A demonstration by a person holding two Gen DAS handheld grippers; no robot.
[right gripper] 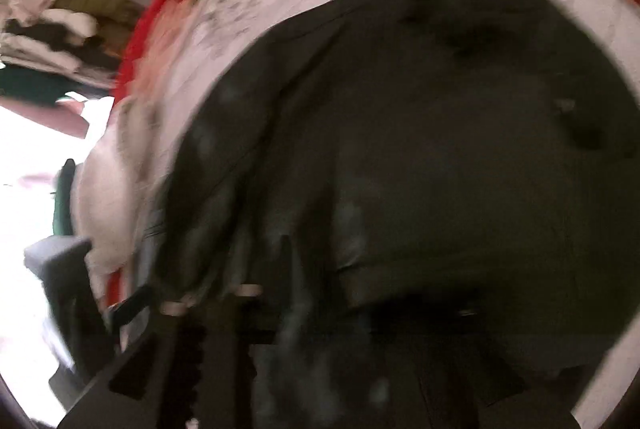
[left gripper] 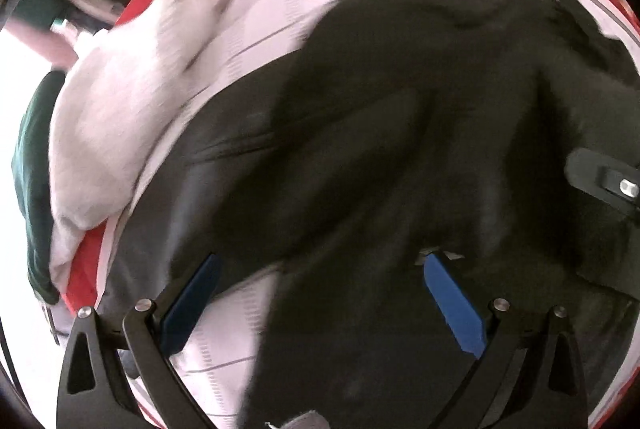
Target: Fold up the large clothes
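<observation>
A large black garment (left gripper: 380, 133) lies spread on a white quilted bed cover (left gripper: 256, 29) with a red flowered border. My left gripper (left gripper: 320, 293) is open just above the garment's near edge, its blue pads (left gripper: 452, 305) apart with black cloth between and under them. The other gripper's black body (left gripper: 600, 181) shows at the right edge. In the right wrist view the black garment (right gripper: 440, 149) fills the frame. My right gripper (right gripper: 280, 329) is dark, blurred and draped in black cloth; I cannot tell how its jaws stand.
A white garment (left gripper: 120, 109) lies heaped on the bed's left side, over a dark green cloth (left gripper: 32, 169). A pile of folded clothes (right gripper: 60, 17) is stacked beyond the bed at left. A grey box-like object (right gripper: 56, 253) stands by the bed's left edge.
</observation>
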